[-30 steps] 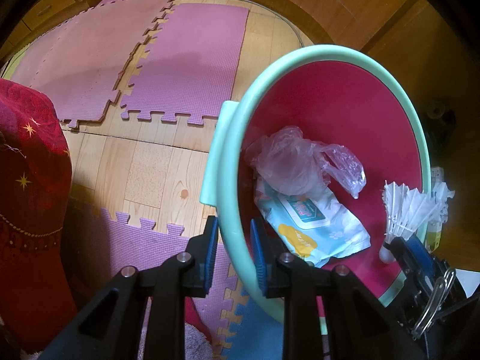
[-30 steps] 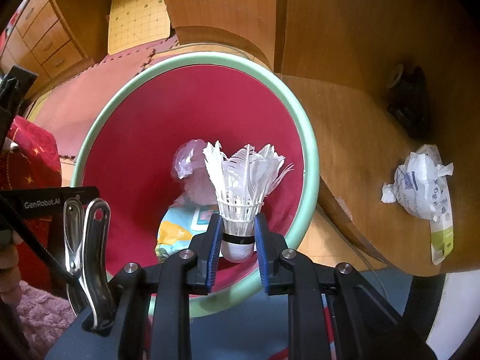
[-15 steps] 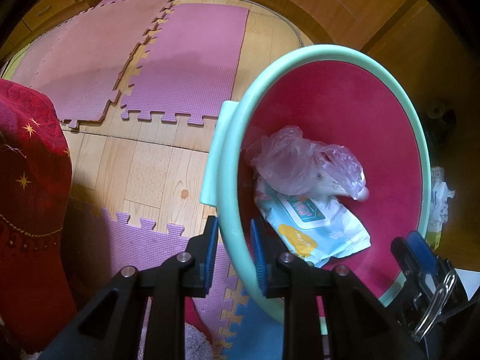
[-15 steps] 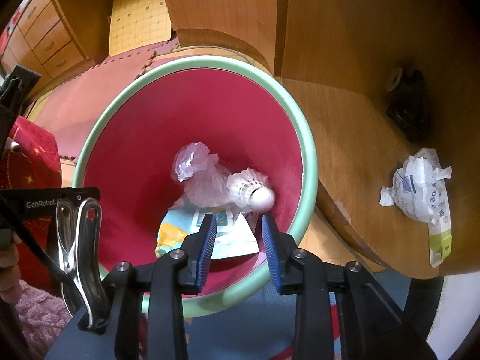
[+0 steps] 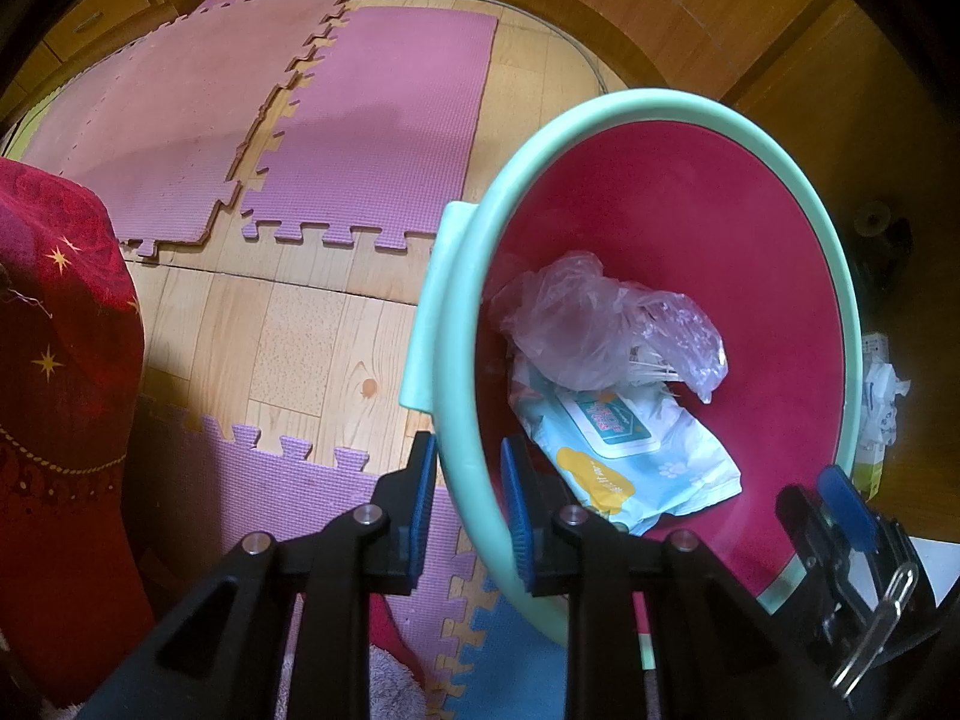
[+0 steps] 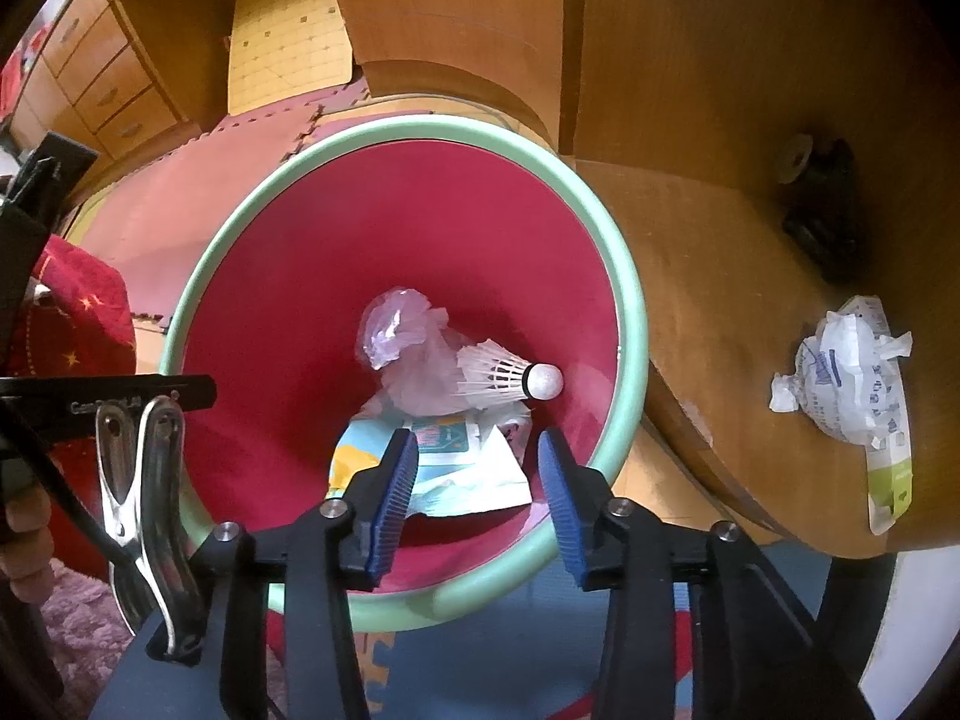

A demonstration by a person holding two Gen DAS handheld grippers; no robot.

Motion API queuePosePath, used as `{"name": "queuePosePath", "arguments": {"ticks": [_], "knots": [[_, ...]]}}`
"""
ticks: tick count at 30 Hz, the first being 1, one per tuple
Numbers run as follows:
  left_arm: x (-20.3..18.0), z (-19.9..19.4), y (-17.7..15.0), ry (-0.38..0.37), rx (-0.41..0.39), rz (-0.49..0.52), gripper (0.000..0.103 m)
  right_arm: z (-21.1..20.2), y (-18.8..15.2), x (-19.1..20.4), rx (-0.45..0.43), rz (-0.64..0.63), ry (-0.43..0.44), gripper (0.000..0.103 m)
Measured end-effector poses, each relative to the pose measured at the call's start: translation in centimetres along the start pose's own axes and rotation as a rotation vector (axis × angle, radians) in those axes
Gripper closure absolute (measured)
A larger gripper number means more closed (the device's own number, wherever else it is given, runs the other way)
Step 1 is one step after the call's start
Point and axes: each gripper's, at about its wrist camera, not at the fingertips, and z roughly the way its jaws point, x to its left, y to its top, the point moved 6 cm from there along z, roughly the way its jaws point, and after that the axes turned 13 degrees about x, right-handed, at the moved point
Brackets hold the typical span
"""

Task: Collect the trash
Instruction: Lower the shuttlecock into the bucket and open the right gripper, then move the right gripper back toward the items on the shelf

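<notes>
A red bin with a mint-green rim (image 5: 600,120) (image 6: 624,300) is held tilted. My left gripper (image 5: 465,504) is shut on its near rim. Inside lie a crumpled clear plastic bag (image 5: 576,324) (image 6: 402,342), a pale blue wet-wipes pack (image 5: 636,450) (image 6: 444,468) and a white shuttlecock (image 6: 510,375), mostly hidden under the bag in the left wrist view. My right gripper (image 6: 477,492) is open and empty just above the bin's near rim. A crumpled white wrapper (image 6: 852,378) (image 5: 879,396) lies on the wooden table (image 6: 720,300) to the right.
A black object (image 6: 822,204) sits on the table behind the wrapper. Purple foam mats (image 5: 360,120) cover part of the wood floor. A red cloth with gold stars (image 5: 54,360) is at the left. Wooden drawers (image 6: 102,78) stand at the far left.
My right gripper opened and let go of the shuttlecock, which dropped into the bin and settled beside the plastic bag. The left gripper kept its hold on the rim.
</notes>
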Motion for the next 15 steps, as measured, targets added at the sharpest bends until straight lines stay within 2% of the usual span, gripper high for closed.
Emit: {"name": "queuePosePath", "arguments": {"ticks": [5, 15], "knots": [[0.0, 0.0, 0.1, 0.0, 0.0, 0.0, 0.08, -0.8, -0.1, 0.5, -0.018, -0.007, 0.037, 0.057], [0.0, 0.0, 0.1, 0.0, 0.0, 0.0, 0.08, -3.9, -0.8, 3.2, -0.068, -0.119, 0.082, 0.055]]}}
